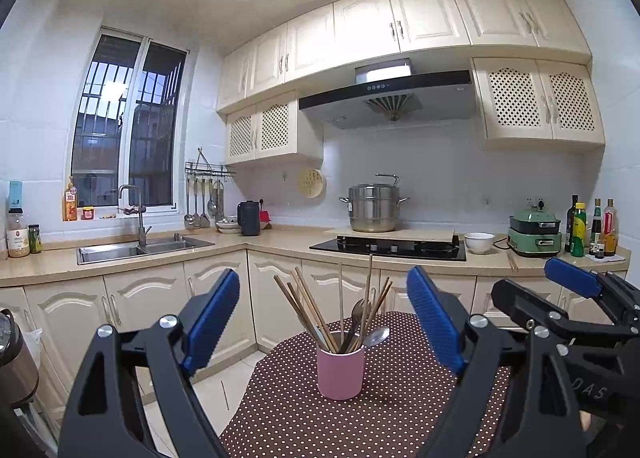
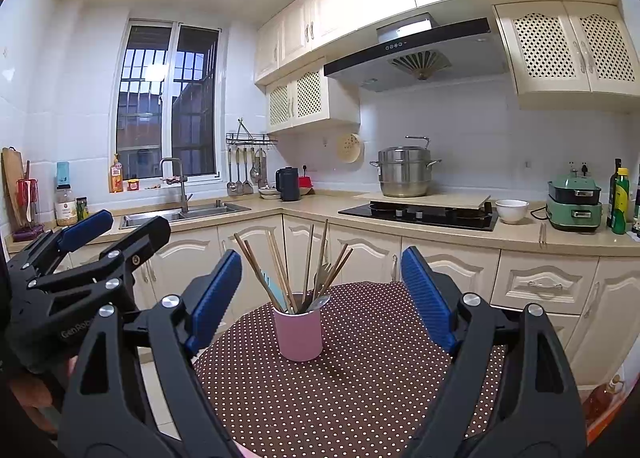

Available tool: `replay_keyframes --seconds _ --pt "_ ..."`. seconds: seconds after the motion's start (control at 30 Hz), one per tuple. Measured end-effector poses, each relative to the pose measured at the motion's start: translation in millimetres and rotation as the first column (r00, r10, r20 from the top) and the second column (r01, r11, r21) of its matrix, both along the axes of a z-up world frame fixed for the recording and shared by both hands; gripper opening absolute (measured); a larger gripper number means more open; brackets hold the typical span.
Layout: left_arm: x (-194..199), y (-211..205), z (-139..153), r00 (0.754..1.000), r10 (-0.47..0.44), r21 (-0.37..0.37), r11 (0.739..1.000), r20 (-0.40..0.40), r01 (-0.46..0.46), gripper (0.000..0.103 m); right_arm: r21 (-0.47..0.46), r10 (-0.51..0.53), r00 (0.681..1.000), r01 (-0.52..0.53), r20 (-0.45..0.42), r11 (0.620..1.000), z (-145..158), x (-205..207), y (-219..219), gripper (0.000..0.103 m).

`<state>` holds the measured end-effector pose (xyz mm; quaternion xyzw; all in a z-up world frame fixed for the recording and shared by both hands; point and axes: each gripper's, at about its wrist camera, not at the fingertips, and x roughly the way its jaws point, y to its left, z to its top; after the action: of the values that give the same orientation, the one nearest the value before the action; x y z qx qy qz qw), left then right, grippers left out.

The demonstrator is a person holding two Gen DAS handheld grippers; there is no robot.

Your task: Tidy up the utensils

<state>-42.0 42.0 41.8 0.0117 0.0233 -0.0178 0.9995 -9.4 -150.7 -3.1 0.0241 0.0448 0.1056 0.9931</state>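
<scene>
1. Upright near the middle of the table stands the pink cup, and it holds every utensil in sight: a fan of wooden chopsticks, a dark spoon, a shiny metal spoon lying over the rim, and, seen from the right wrist, a fork. They lean outward because the cup is short and their long handles tip against its rim; that also makes it top-heavy, I judge.
2. Both tools hang back from the cup, touching nothing. The left gripper has its blue pads spread wide with the cup framed between them but farther off; the right gripper is spread just as wide and equally empty. Each also shows at the edge of the other's view, so they sit side by side, likely poised for one to steady the cup while the other draws a utensil out.
3. Under the cup lies a brown tablecloth with white dots, bare apart from the cup.
4. Beyond is an L-shaped kitchen: a steel sink below a barred window, ladles on a wall rack, a steamer pot beside a black hob, a white bowl, a green cooker and bottles along the beige counter.
</scene>
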Motion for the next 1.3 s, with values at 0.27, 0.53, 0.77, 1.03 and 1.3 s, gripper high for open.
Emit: replay_keyframes --seconds 0.27,0.53,0.77,1.03,1.3 --pt "2 -1 -2 1.0 0.003 0.011 1.0 0.001 -0.003 0.084 0.008 0.004 1.0 -0.004 -0.014 1.0 -2 3 -2 0.081" --pt "5 -1 -4 1.0 0.002 0.017 1.0 -0.003 -0.002 0.084 0.012 0.005 1.0 -0.005 -0.026 1.0 -4 7 -4 0.081" --pt "6 0 -4 1.0 -0.001 0.018 1.0 -0.004 0.001 0.084 0.015 0.005 1.0 -0.004 -0.031 1.0 -4 8 -4 0.081" --pt "9 -1 -5 1.0 -0.003 0.019 1.0 -0.007 0.003 0.084 0.02 0.006 0.999 -0.005 -0.036 1.0 -4 8 -5 0.081" --pt "12 -3 -5 1.0 -0.002 0.024 1.0 -0.008 0.003 0.084 0.021 0.008 0.999 -0.007 -0.038 1.0 -5 9 -6 0.081"
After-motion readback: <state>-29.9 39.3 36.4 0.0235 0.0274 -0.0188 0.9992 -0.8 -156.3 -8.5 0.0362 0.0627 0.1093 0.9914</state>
